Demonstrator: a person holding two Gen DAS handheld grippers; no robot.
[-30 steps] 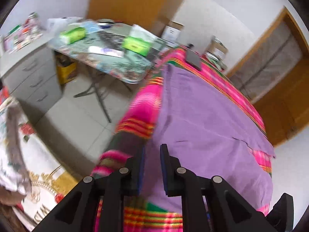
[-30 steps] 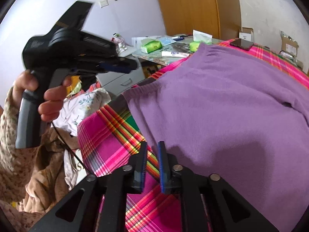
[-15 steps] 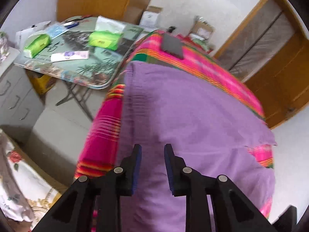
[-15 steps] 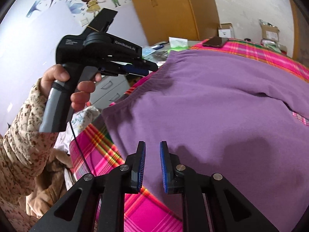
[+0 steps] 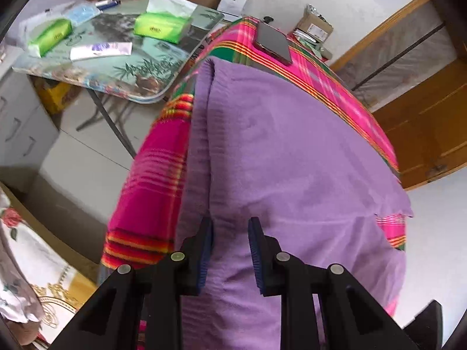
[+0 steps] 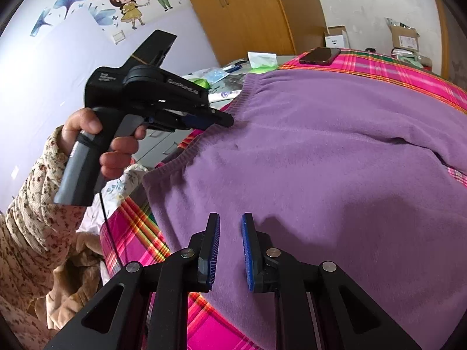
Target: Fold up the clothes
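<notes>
Purple sweater (image 6: 321, 157) spread flat on plaid bed (image 6: 128, 233): soft, limp, light. Best hold: ribbed hem (image 6: 186, 154). Left gripper (image 5: 230, 250), right gripper (image 6: 230, 248) jaws narrowly parted, empty.

You are looking at a phone (image 5: 273, 43) lying on the plaid bedcover (image 5: 151, 175), with two green tissue packs (image 5: 160, 27) sitting on the folding table (image 5: 140, 81) beside it.

A bed under a pink plaid blanket (image 5: 151, 175) carries a purple garment (image 5: 292, 160) spread flat, with a dark phone (image 5: 273, 42) lying near the far edge.
</notes>
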